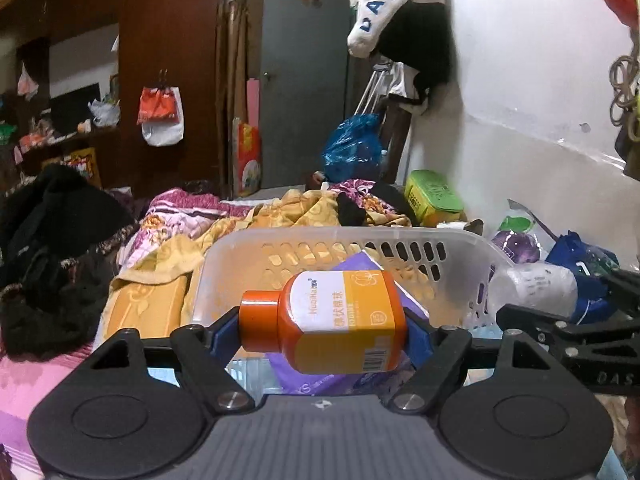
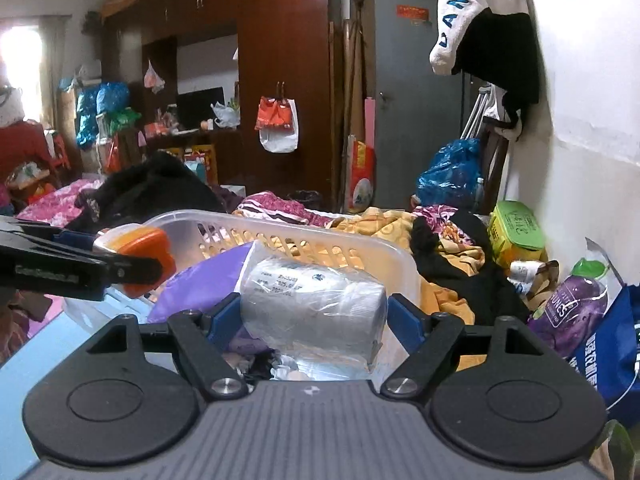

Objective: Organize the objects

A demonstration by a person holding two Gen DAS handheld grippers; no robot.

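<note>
We see a rumpled yellow blanket (image 1: 152,276) on the bed, and on it a clear plastic basket (image 1: 448,264) with a purple packet (image 2: 200,284) lying inside. Our left gripper (image 1: 324,320) is clamped on an orange bottle (image 1: 340,320), held sideways with its cap to the left, just above the near end of the basket. Our right gripper (image 2: 312,312) is clamped on a roll wrapped in clear plastic (image 2: 320,304), also over the basket's near end, just right of the bottle.
</note>
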